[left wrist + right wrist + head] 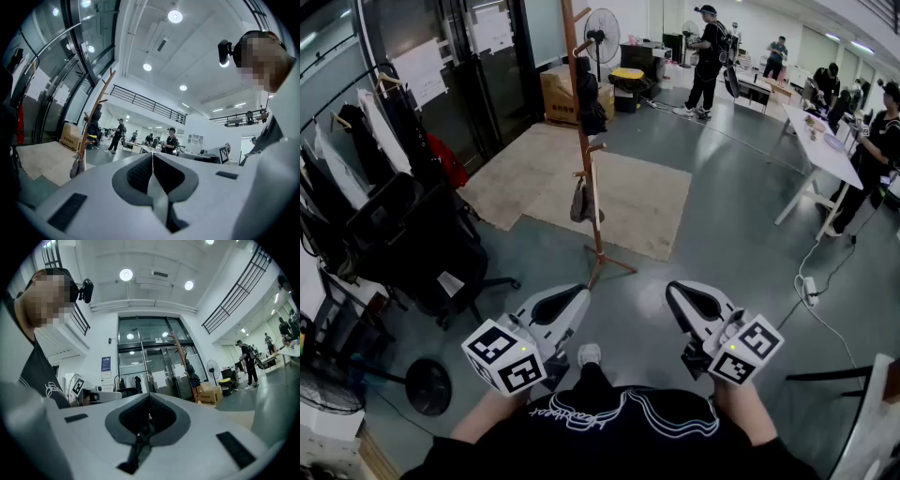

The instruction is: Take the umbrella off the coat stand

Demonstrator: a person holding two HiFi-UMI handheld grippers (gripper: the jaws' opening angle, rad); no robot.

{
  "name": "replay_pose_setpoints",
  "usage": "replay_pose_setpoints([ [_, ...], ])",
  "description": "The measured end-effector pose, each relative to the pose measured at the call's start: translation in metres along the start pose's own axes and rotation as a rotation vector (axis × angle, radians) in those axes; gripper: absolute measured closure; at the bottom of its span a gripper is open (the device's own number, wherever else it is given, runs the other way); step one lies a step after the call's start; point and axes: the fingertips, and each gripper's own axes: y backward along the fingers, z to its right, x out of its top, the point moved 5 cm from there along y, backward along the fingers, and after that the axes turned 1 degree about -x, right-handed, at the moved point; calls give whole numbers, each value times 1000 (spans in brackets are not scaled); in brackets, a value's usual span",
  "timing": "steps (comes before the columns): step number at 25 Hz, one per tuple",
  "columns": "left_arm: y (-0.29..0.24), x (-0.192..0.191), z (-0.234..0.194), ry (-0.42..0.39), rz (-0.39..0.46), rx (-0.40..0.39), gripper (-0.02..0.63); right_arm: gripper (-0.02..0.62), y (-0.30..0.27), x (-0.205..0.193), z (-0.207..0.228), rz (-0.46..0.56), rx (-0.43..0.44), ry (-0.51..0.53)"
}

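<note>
Floor grey, tan mat by coat stand (umbrella hanging); left gripper, right gripper: jaws pressed together.

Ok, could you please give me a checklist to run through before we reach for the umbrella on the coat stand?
1. Grey folded umbrella hanging on the tall wooden coat stand: ok.
2. Left tool open to grasp: not ok, jaws together, nothing between them.
3. Right tool open to grasp: not ok, jaws together, nothing between them.
4. Tools near the umbrella: not ok, both well short of the stand.
5. Dark garment apart from the umbrella: ok, it hangs higher.
6. How the umbrella sits on its peg: cannot tell.
</note>
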Motion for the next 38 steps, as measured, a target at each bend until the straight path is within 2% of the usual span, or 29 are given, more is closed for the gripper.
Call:
replay_pose_setpoints([
  [10,2,9,-17,-8,9,6,597,588,-12,9,8,35,-34,10],
  [11,1,10,-21,-8,11,7,597,553,-15,11,11,38,-39,16],
  [12,-1,11,-25,-7,13,8,597,487,-18,13,15,40,-44,21],
  [13,-3,11,-29,-5,14,8,597,456,-21,15,18,43,-48,28],
  [20,-22,17,-75,23,33,24,597,330,-61,24,47,22,-58,88],
  [33,-91,54,-198,41,47,26,597,215,-175,37,135,-13,-72,126],
  [38,-119,71,-249,52,53,33,597,196,-223,43,172,-29,-77,129],
])
